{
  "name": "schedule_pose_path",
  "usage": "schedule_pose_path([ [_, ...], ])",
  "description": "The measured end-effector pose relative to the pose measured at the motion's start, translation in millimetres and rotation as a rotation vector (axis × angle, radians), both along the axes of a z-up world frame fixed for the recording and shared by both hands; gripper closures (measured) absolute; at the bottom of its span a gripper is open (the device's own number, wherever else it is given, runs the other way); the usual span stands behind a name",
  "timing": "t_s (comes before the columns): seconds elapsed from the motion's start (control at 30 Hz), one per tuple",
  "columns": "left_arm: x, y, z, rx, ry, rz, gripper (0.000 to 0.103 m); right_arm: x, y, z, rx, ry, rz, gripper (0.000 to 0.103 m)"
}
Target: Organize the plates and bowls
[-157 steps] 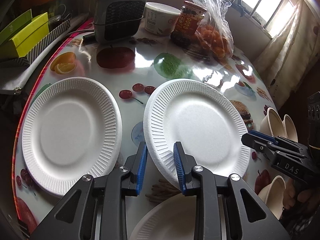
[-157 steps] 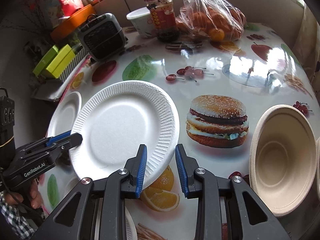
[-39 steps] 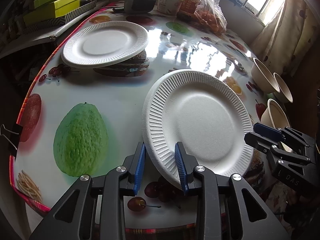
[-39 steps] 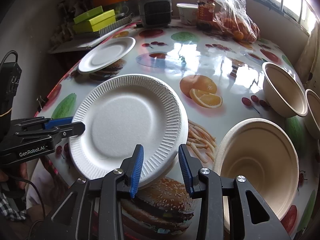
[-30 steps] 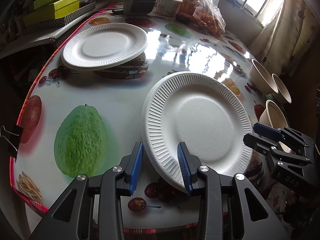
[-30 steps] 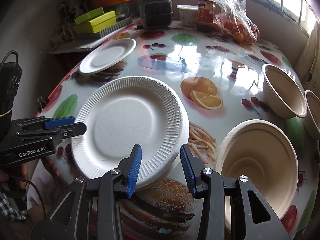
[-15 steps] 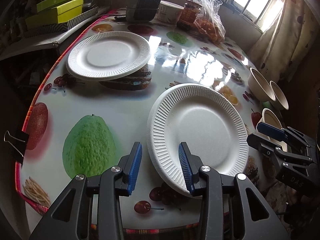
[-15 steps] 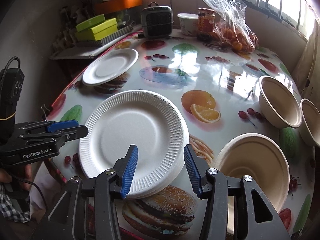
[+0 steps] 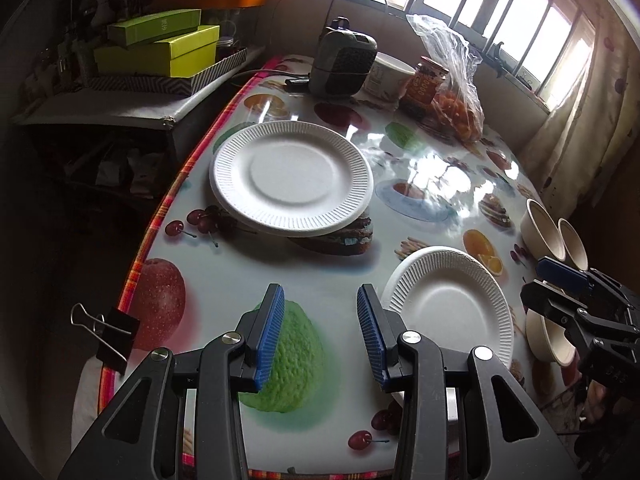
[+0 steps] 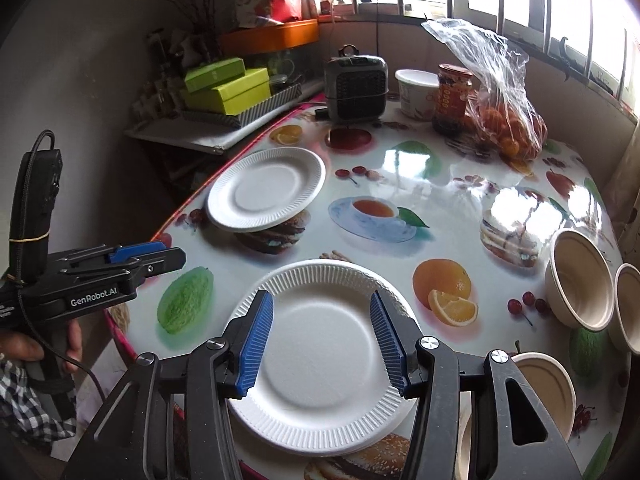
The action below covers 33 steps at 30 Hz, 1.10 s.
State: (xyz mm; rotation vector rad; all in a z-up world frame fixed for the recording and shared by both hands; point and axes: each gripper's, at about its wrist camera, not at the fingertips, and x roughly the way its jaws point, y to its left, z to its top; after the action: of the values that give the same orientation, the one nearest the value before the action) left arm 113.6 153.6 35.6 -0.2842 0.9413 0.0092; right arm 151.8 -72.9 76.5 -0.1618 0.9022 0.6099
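A white foam plate (image 10: pixel 320 360) lies near the table's front edge, also seen at the right of the left wrist view (image 9: pixel 448 308). My right gripper (image 10: pixel 322 344) hangs above it with its jaws opening; the pads touch nothing. My left gripper (image 9: pixel 320 336) is open over the green fruit print, left of that plate, with nothing between its fingers. A second white plate (image 9: pixel 292 178) sits farther back near the left edge. Three beige bowls stand at the right: two side by side (image 10: pixel 580 284) (image 10: pixel 628 308) and one nearer (image 10: pixel 540 376).
At the back stand a small grey heater (image 10: pixel 356 88), a white tub (image 10: pixel 416 94), a jar (image 10: pixel 454 98) and a clear bag of oranges (image 10: pixel 504 120). Green boxes (image 9: pixel 160 50) sit on a side shelf at the left. A binder clip (image 9: pixel 112 336) grips the tablecloth edge.
Both grippers have come off the near plate's rim and risen back from it. The plate now lies flat on the table. The right jaws stand wider.
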Motion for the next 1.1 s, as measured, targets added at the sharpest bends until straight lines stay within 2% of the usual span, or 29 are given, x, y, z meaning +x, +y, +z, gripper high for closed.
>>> schedule_pose_path([
  [0.4,19.2,67.0,10.2,-0.008,-0.022,0.115,0.064,34.9,67.1,1.8,0.007,0.019,0.062,0.052],
  [0.73,41.8,99.1,17.1,-0.02,-0.046,0.149,0.064,71.4,122.0,1.7,0.0,0.033,0.091,0.052],
  [1.1,73.9,120.4,-0.9,-0.042,-0.007,0.155,0.064,127.4,154.6,-14.0,0.004,0.077,0.063,0.052],
])
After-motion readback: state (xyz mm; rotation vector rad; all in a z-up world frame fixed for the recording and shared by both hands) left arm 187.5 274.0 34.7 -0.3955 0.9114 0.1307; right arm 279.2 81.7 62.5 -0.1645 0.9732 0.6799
